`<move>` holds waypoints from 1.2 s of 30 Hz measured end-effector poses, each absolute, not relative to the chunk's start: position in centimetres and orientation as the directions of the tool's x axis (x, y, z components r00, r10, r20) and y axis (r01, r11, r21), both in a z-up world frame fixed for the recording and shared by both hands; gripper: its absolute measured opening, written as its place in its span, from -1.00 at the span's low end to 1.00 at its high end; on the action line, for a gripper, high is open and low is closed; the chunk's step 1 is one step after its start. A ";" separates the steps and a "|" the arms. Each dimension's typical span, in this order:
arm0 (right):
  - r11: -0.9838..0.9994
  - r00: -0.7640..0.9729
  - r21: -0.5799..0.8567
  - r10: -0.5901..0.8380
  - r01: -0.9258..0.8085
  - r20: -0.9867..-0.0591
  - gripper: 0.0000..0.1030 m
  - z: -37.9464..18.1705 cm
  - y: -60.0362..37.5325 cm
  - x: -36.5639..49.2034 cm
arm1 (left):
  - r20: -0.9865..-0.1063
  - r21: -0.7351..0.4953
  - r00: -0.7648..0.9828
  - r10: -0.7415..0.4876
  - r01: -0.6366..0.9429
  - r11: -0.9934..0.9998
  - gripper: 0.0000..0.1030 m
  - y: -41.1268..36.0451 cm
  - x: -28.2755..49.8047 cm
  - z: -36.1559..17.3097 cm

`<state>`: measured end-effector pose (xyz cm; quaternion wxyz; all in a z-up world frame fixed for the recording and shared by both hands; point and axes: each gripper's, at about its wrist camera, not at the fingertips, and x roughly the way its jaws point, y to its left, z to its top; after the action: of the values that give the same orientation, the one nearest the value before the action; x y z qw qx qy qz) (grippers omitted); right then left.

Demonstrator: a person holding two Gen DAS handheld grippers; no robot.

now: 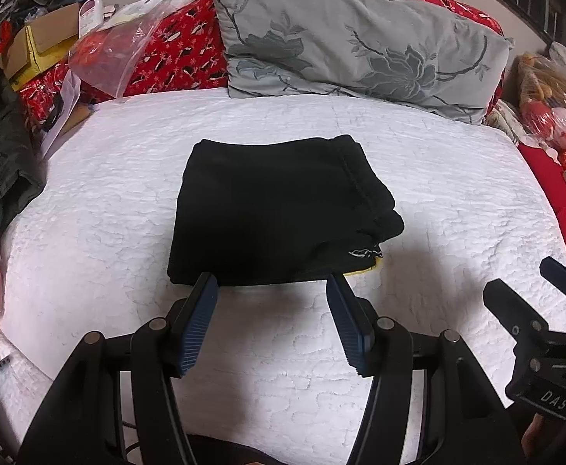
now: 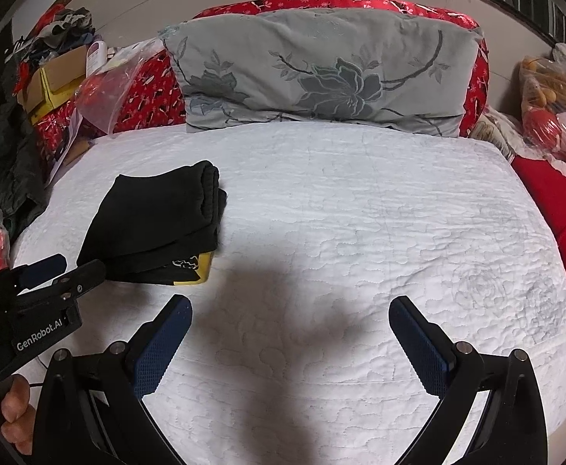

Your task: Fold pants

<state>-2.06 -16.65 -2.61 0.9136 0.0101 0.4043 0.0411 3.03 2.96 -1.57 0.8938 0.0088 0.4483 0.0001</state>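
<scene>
Here, through the left wrist camera, we see the black pants (image 1: pixel 279 209) folded into a compact stack on the white quilt (image 1: pixel 437 201), just beyond our left gripper (image 1: pixel 273 290), whose jaws are spread and hold nothing. From the right wrist camera, our right gripper (image 2: pixel 290 312) is likewise spread wide over bare quilt, the pants lying off to its left, below the grey pillow (image 2: pixel 321 73).

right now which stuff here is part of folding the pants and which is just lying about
Part of the job:
black pants, folded on the white quilt
left gripper, open
right gripper, open

Just lying about:
grey pillow
cardboard box
clear plastic bag
bagged toys
</scene>
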 end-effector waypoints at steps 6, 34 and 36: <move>0.996 0.667 0.055 0.083 -0.063 -0.740 0.99 -2.7 -16.7 -2.1 | -0.798 0.005 0.603 -0.007 0.018 1.000 0.12 2.9 2.0 -1.7; 0.998 0.664 0.041 0.068 -0.056 -0.745 0.99 -3.0 -17.1 -2.6 | -0.784 -0.042 0.619 -0.046 0.021 0.999 0.13 2.8 2.1 -0.6; 0.998 0.662 0.044 0.066 -0.049 -0.747 0.99 -3.1 -17.2 -2.5 | -0.786 -0.052 0.616 -0.054 0.022 0.998 0.16 2.9 2.1 -0.4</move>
<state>-2.49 -17.24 -3.07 0.9115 0.0101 0.4101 0.0315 2.14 2.90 -0.41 0.8986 -0.0184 0.4379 -0.0213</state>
